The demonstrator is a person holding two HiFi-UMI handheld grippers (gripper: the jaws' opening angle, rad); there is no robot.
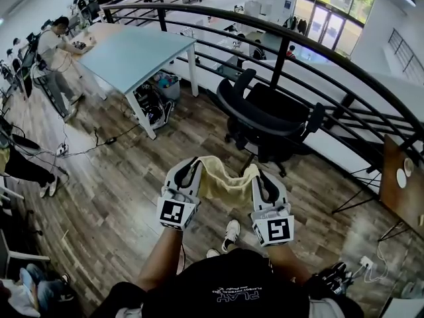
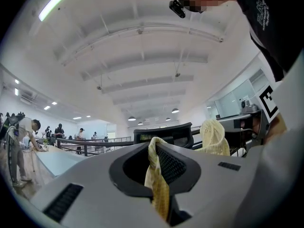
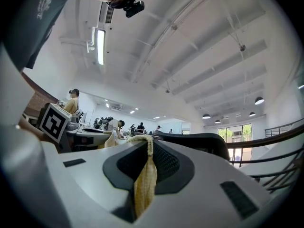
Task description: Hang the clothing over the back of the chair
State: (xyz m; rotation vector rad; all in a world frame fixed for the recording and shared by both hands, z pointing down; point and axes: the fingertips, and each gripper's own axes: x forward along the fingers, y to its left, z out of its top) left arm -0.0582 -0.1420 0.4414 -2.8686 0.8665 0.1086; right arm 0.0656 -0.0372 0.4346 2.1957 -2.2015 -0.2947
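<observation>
Clothing (image 1: 224, 181): pale yellow knit, held in the air above the wooden floor (image 1: 112, 197), in front of the holder's body. Stretched between both tools, long axis running left to right across the head view, middle sagging a little. One end bunched in each tool; the rest hanging below.

Left tool (image 1: 192, 161): jaws narrow, clamped on a fold of the clothing (image 2: 159, 189); fabric rising out between the tips (image 2: 154, 148) and trailing down toward the camera. Pointing roughly level, toward the chair.

Right tool (image 1: 259, 171): jaws narrow, likewise clamped on a fold of the clothing (image 3: 145, 179); a ribbed edge curling over the tips (image 3: 145, 144). Pointing roughly level, parallel to the left tool.

Chair (image 1: 268, 114): black office chair with armrests, just beyond the clothing, apart from it. Top of its back visible past the jaws in both gripper views (image 2: 164, 132) (image 3: 199, 144).

Behind the chair: black curved railing (image 1: 298, 45). Left of the chair, well apart: pale blue desk (image 1: 142, 55), dark bag (image 1: 152, 108) under it, a person (image 1: 53, 58) leaning at its far end. Cables (image 1: 86, 148) on the floor at left. White shoe (image 1: 230, 232) under the clothing. Nothing between clothing and chair.
</observation>
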